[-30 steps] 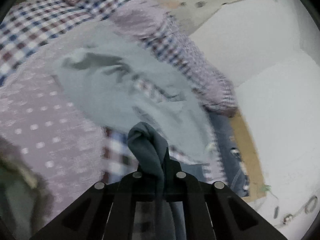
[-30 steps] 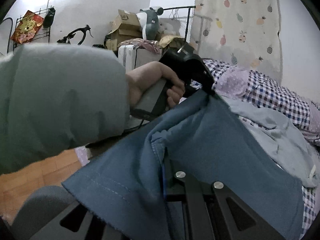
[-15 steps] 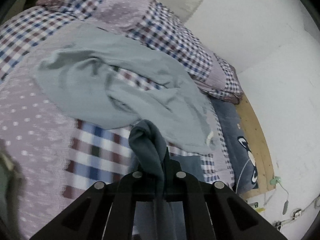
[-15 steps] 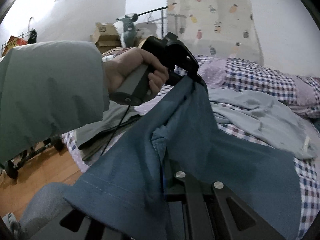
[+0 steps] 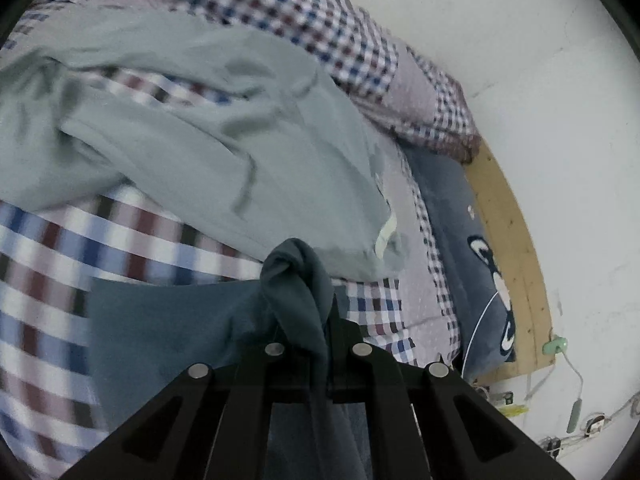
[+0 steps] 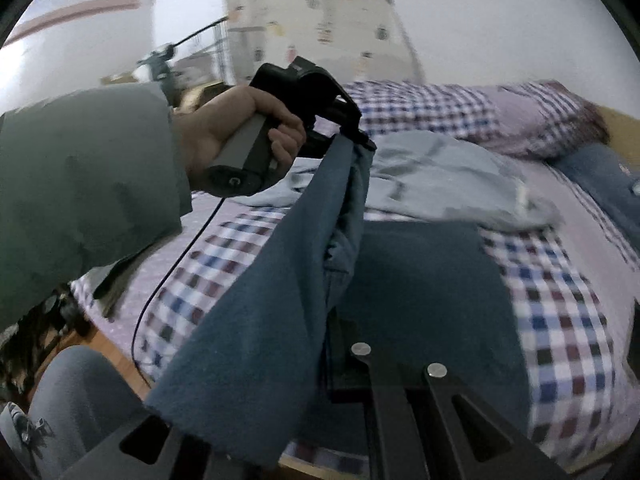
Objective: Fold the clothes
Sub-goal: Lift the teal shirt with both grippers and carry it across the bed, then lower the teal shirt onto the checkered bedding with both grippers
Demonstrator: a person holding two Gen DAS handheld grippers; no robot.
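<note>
Dark teal-blue cotton garment (image 6: 420, 300) is stretched between our two tools above the bed, with its lower part spread flat on the checked red, blue and white bed cover (image 6: 560, 320). We hold the left hand-held gripper (image 5: 316, 320) clamped on a bunched corner of this garment; the cloth rises as a knot between the black fingers (image 5: 340, 316). In the right wrist view, the same left tool appears in our left hand (image 6: 240, 132), with the fabric hanging from its tip in a taut diagonal fold. We hold the right hand-held gripper (image 6: 340, 344) closed on another edge of the garment, which drapes over its left finger and hides that finger from view. A crumpled pale grey-green shirt (image 5: 224, 140) lies on the bed cover just beyond the dark garment. A dark blue pillow with a cartoon print (image 5: 472, 272) lies beside the wooden bed frame (image 5: 516, 248), near the white wall (image 5: 560, 100).
</note>
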